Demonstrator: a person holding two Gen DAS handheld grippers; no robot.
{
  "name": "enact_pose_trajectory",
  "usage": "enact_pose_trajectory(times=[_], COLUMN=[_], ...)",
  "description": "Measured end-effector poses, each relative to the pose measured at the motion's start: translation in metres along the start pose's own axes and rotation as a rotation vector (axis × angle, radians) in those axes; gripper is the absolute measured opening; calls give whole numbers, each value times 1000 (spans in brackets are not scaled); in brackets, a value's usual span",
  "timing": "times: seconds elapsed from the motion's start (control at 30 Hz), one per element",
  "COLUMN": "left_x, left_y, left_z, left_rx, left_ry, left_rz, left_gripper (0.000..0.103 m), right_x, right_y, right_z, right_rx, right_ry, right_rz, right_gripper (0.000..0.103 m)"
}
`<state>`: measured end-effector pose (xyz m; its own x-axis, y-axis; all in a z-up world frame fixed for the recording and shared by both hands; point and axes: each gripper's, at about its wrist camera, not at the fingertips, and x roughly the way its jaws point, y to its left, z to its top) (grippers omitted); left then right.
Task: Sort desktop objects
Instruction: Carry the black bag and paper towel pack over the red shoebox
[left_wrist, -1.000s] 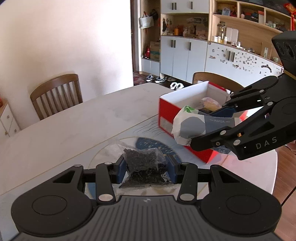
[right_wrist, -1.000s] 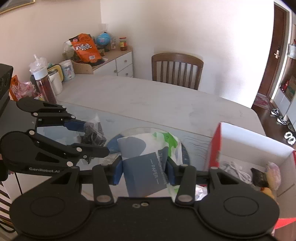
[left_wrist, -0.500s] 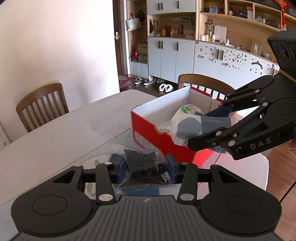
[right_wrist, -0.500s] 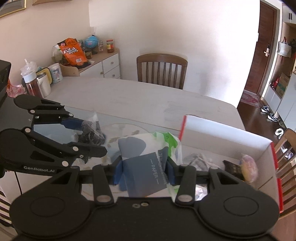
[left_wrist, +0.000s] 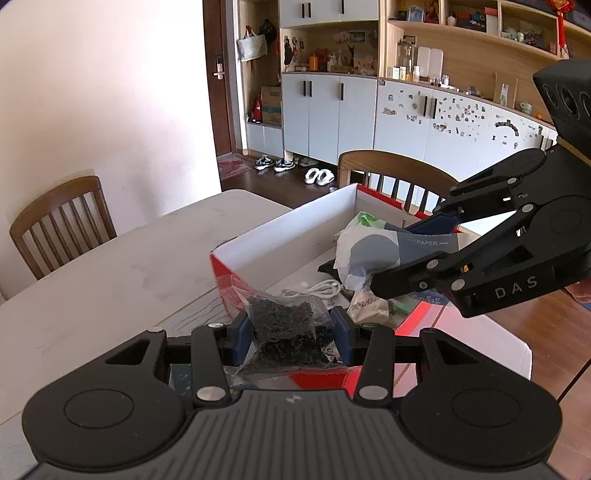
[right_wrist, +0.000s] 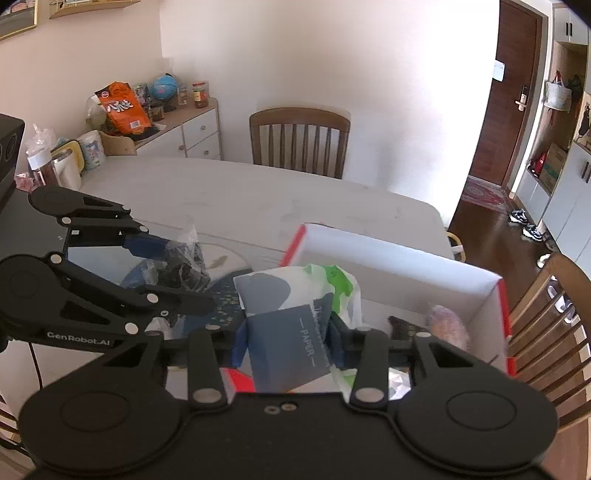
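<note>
My left gripper (left_wrist: 291, 330) is shut on a clear bag of dark loose leaves (left_wrist: 284, 314), held over the near edge of a red-and-white open box (left_wrist: 288, 229). My right gripper (right_wrist: 289, 341) grips a soft tissue pack (right_wrist: 284, 295) printed grey, white and green and marked PAPER; its jaws are closing on the pack, which hangs above the inside of the box (right_wrist: 388, 254). In the left wrist view the right gripper (left_wrist: 410, 254) and the tissue pack (left_wrist: 365, 254) sit above the box interior. The right wrist view shows the left gripper (right_wrist: 177, 271) to the left with the leaf bag (right_wrist: 184, 258).
The box holds a white cable (left_wrist: 317, 288), a dark item and a pinkish lump (right_wrist: 447, 325). It stands near the corner of a pale table (left_wrist: 110, 266). Wooden chairs (right_wrist: 299, 140) (left_wrist: 391, 173) stand around it. Bottles and a cup (right_wrist: 90, 149) crowd the table's far left.
Both grippers have carried their loads sideways across the table to the box. The tissue pack is now above the box interior and the leaf bag at its near edge.
</note>
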<state>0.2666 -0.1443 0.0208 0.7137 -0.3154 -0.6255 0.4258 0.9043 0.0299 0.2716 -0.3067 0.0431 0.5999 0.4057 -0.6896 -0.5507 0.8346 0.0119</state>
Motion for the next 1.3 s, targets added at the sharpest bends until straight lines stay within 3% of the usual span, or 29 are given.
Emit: enact_pose_trajectory(times=[0.33, 0.8, 0.97, 1.3], left_x=[39, 125, 151, 173], left_y=[-22, -36, -34, -34], left_z=[22, 44, 40, 35], left_rx=[17, 57, 55, 79], left_ry=[31, 195, 273, 353], left_rz=[-16, -68, -81, -105], left_gripper=[44, 44, 44, 44], right_x=[4, 28, 43, 71], right_y=[-55, -113, -117, -115], right_z=[-7, -20, -22, -37], right_rx=[20, 71, 64, 9], right_ry=[18, 47, 66, 126], right_rz=[-32, -49, -31, -45], right_gripper=[41, 41, 41, 41])
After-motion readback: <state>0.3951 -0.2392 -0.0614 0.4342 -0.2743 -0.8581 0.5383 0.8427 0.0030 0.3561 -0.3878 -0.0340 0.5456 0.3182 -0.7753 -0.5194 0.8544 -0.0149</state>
